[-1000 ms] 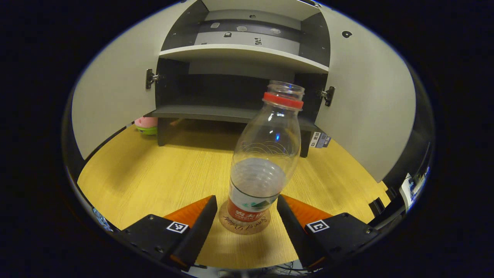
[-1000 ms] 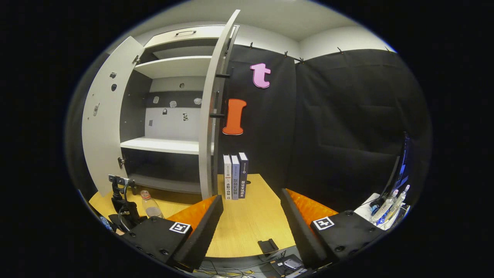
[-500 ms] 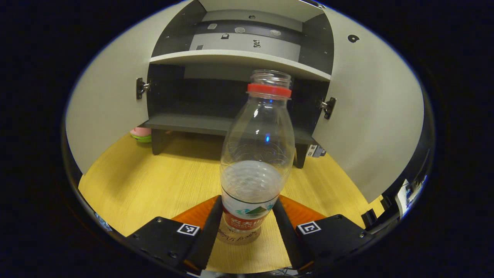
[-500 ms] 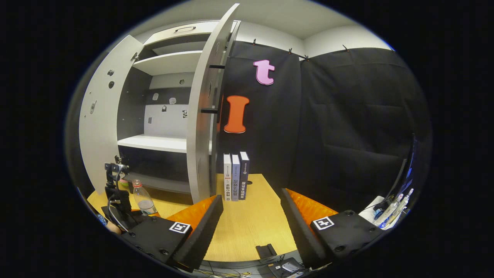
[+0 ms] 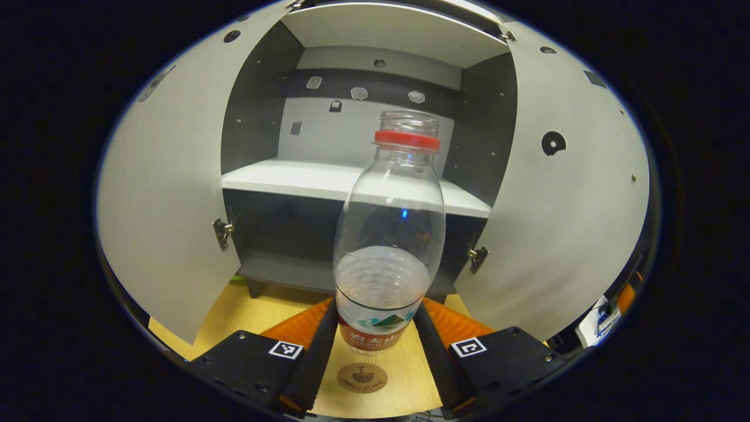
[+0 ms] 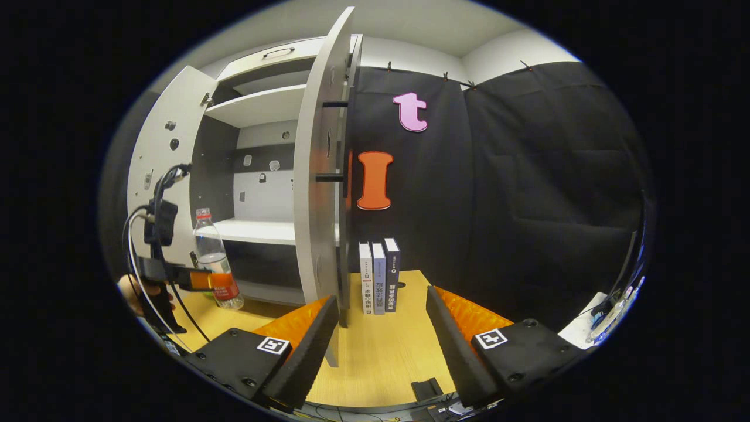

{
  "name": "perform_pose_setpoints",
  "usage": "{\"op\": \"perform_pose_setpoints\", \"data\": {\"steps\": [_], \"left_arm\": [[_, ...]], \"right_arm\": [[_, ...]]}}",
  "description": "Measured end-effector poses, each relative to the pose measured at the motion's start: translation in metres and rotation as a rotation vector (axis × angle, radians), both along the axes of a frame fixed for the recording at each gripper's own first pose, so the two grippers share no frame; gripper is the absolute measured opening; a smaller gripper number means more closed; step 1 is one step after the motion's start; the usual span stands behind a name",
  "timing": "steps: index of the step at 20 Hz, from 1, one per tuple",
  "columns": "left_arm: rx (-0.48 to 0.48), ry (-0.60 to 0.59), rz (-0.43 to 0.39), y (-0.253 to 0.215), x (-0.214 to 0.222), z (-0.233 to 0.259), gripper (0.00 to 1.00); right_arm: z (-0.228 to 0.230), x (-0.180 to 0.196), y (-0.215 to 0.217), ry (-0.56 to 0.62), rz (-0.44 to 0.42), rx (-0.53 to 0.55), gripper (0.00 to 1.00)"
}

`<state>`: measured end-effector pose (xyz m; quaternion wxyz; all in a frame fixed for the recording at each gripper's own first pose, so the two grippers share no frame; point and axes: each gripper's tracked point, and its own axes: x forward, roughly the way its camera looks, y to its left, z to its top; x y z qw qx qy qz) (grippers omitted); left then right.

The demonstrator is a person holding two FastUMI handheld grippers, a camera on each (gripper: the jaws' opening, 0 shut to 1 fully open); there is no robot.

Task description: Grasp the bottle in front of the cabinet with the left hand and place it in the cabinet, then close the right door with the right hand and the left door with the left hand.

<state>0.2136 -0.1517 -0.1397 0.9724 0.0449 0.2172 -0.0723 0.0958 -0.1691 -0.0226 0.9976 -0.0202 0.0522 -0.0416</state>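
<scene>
Bottle (image 5: 387, 246): clear plastic, red neck ring, no cap, part-filled with water. Clamped low on its label by the left gripper (image 5: 375, 346), both fingers pressed against its sides. A second ago it stood on the table between spread fingers; half a second ago the fingers had closed on it; now it is lifted clear, and the round coaster (image 5: 362, 378) it stood on lies bare beneath it. In the right gripper view the bottle (image 6: 214, 264) hangs above the table, in front of the cabinet opening, near the level of the white middle shelf.

Cabinet (image 5: 363, 123): both doors swung wide. White middle shelf (image 5: 328, 181) and dark bottom shelf (image 5: 281, 272) lie behind the bottle, both bare where seen.

Right door (image 6: 319, 176): open, edge-on, just ahead of the right gripper (image 6: 381, 328), whose fingers stand wide apart with nothing between them.

Books (image 6: 379, 275): three, upright, right of the cabinet.

Status, as judged: grasp and lift done; the bottle must next travel forward onto a shelf. Both doors not yet closed.
</scene>
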Motion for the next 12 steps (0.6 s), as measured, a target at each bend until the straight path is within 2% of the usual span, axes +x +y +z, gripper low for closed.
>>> {"op": "perform_pose_setpoints", "data": {"steps": [3,6,12], "left_arm": [[0.017,-0.066,-0.01,0.003,0.025,0.04,0.77],[-0.005,-0.093,-0.016,-0.001,0.054,0.069,0.77],[0.044,-0.145,-0.053,-0.015,0.101,0.12,0.77]], "right_arm": [[-0.001,0.001,-0.004,0.004,-0.01,0.006,0.99],[0.0,0.004,-0.006,0.0,-0.013,0.026,0.99],[0.001,0.003,-0.009,-0.002,-0.024,0.045,0.99]]}}
